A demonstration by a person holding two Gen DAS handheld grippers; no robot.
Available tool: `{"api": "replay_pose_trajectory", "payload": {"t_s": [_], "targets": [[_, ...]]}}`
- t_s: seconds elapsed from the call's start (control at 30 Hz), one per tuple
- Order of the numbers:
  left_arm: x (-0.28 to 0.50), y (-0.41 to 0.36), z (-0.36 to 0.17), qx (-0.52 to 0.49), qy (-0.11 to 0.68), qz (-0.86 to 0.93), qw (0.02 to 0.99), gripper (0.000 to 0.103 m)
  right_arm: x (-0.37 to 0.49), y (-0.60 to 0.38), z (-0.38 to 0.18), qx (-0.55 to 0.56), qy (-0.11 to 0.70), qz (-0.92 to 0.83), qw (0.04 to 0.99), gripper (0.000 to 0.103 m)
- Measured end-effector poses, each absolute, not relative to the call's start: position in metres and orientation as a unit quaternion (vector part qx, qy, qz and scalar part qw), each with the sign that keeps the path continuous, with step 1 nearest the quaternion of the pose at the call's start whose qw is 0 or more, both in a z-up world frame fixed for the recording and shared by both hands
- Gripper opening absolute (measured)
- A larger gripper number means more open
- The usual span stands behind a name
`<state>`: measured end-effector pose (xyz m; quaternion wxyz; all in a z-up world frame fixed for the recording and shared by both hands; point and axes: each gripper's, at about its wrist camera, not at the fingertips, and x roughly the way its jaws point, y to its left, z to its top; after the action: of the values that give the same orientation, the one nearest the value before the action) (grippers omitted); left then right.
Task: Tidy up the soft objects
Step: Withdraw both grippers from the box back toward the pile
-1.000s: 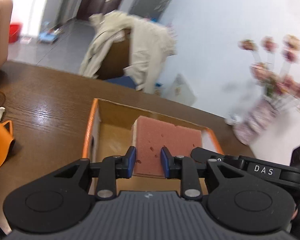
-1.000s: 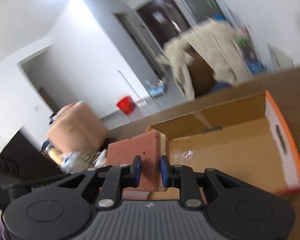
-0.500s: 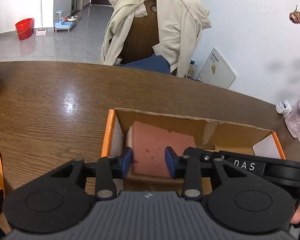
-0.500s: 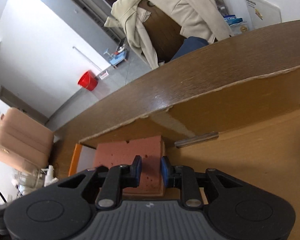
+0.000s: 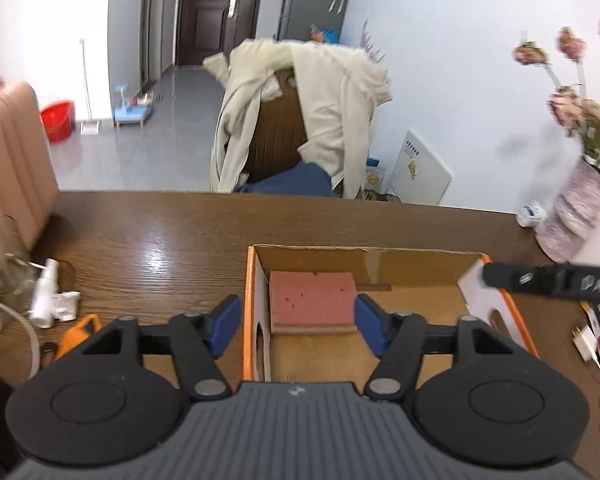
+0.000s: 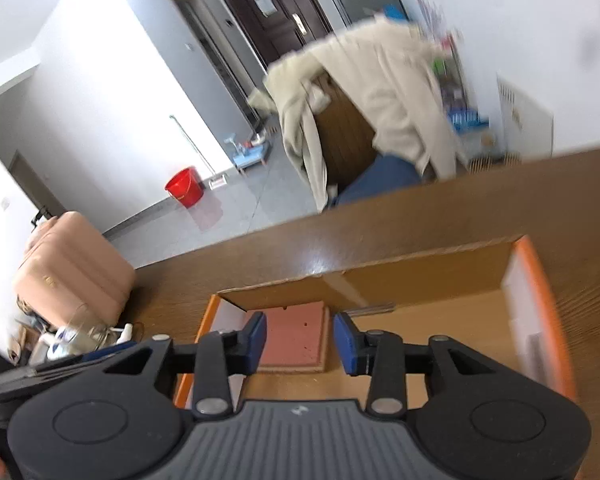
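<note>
Although only one soft thing is seen, its part of the task appears done: the pink sponge (image 5: 311,300) is laid flat on the floor of the cardboard box (image 5: 404,258), tucked into the far corner at the box's left wall, and it is held by nothing. Whether more soft objects remain to be sorted cannot be told; at about nine o'clock of the box, on the wooden table (image 5: 160,224), only a white bottle (image 5: 44,298) and an orange item (image 5: 78,332) are seen, and neither is clearly soft.

The left gripper (image 5: 296,326) is released and its jaws are opening: the blue pads are spread wide, one outside the box's orange-edged wall at nine o'clock of the sponge, the other at three o'clock, neither pressing on it. In the right wrist view the right gripper (image 6: 300,340) is likewise let go and opening, the sponge (image 6: 294,338) being framed between the pads toward twelve o'clock, apart from both. Withdrawal of both tools is judged to be what is left here.
</note>
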<state>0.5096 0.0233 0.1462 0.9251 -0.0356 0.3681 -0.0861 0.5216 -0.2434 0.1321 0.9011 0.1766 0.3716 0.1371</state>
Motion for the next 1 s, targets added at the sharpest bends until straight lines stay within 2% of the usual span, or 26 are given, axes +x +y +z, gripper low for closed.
{"api": "replay_pose_trajectory", "payload": {"t_s": [0.1, 0.27, 0.33, 0.47, 0.53, 0.63, 0.7, 1.0], "targets": [[0.467, 0.023, 0.167, -0.017, 0.340, -0.087, 0.936, 0.083, 0.478, -0.262, 0.162, 0.147, 0.348, 0.129, 0.917, 0.049], [0.411, 0.023, 0.190, -0.001, 0.309, -0.091, 0.947, 0.084, 0.413, -0.287, 0.198, 0.105, 0.317, 0.117, 0.935, 0.057], [0.391, 0.024, 0.195, -0.001, 0.300, -0.092, 0.950, 0.088, 0.388, -0.292, 0.208, 0.090, 0.304, 0.110, 0.942, 0.059], [0.351, 0.026, 0.198, 0.001, 0.278, -0.092, 0.956, 0.091, 0.342, -0.299, 0.219, 0.062, 0.278, 0.102, 0.953, 0.070], [0.328, 0.029, 0.195, 0.003, 0.258, -0.090, 0.962, 0.097, 0.322, -0.299, 0.216, 0.052, 0.266, 0.099, 0.957, 0.070], [0.278, 0.034, 0.181, 0.007, 0.214, -0.094, 0.972, 0.100, 0.274, -0.298, 0.204, 0.036, 0.234, 0.096, 0.967, 0.076], [0.248, 0.035, 0.168, 0.007, 0.194, -0.100, 0.976, 0.101, 0.240, -0.296, 0.189, 0.027, 0.209, 0.094, 0.973, 0.085], [0.137, 0.039, 0.113, 0.000, 0.135, -0.114, 0.984, 0.103, 0.115, -0.275, 0.116, 0.020, 0.151, 0.080, 0.985, 0.087]]}}
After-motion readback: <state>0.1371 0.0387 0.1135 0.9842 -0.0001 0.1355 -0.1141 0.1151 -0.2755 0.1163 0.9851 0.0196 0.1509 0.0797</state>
